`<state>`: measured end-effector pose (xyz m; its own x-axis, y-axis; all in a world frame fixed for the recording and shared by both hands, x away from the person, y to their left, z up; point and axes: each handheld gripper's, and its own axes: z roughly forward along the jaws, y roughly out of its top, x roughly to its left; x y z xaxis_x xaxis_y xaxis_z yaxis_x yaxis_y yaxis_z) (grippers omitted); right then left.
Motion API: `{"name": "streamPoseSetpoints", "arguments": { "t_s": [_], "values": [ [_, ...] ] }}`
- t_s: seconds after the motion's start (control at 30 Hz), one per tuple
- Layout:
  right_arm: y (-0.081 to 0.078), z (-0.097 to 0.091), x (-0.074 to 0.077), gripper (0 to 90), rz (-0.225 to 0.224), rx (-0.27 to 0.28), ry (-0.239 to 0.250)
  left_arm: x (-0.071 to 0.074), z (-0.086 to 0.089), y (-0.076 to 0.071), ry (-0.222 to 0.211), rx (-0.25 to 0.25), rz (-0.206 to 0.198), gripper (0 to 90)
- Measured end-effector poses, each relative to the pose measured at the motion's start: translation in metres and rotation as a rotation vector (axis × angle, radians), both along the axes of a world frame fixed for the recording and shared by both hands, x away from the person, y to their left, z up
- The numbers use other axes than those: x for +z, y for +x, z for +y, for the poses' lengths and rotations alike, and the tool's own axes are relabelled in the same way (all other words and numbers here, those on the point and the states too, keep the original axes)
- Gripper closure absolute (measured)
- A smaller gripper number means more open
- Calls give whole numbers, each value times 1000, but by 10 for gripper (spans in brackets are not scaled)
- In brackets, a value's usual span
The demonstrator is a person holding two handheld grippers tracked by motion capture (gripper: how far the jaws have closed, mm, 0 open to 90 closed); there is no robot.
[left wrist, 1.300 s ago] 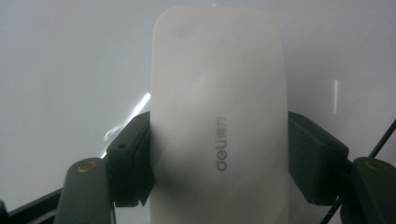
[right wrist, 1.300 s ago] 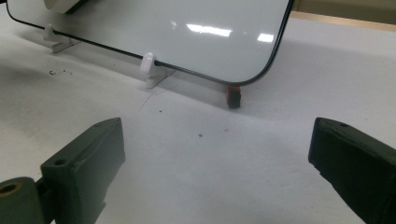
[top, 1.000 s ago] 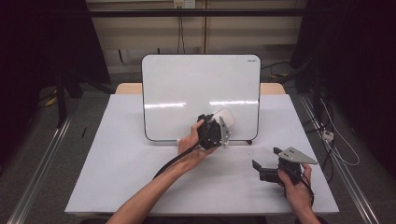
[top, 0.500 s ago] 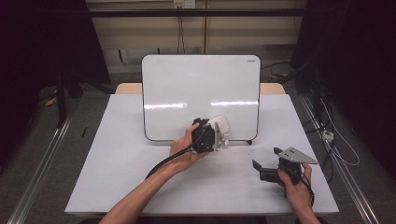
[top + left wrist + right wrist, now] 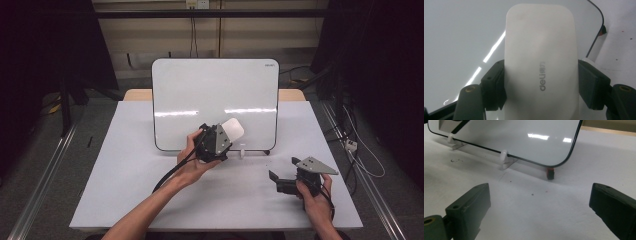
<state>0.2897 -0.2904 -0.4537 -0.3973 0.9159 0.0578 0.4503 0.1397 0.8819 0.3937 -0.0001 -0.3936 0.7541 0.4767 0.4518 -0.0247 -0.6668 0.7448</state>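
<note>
A white whiteboard eraser (image 5: 233, 129) (image 5: 541, 65) with a grey brand mark is clamped between the two black jaws of my left gripper (image 5: 226, 135) (image 5: 541, 85). It is held up in front of the lower middle of the upright whiteboard (image 5: 215, 100) (image 5: 459, 37). Whether the eraser touches the board I cannot tell. My right gripper (image 5: 277, 182) (image 5: 539, 205) rests low over the white table (image 5: 125, 165) at the right front. Its jaws stand wide apart with nothing between them, pointing at the board's lower right corner (image 5: 564, 157).
The whiteboard stands on small white feet (image 5: 505, 160) and a red-and-black clip (image 5: 550, 173) near its corner. A few dark specks mark the tabletop (image 5: 531, 202). Cables trail on the floor at the right (image 5: 357, 150). A metal rail (image 5: 45, 170) runs along the left.
My left gripper with the eraser has shifted left across the board's lower edge and risen a little. The right gripper has stayed put.
</note>
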Motion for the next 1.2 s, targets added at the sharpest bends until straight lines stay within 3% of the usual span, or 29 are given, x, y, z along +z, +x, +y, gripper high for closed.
{"name": "streamPoseSetpoints", "arguments": {
  "t_s": [0.53,0.93,1.2],
  "values": [
    [0,0,2,35,-15,2,0,18,55,12,-195,140,87,312],
    [2,1,1,34,-13,4,-7,25,87,10,-204,189,60,312],
    [2,-1,-1,35,-9,7,-9,26,116,9,-197,255,55,312]
  ]
}}
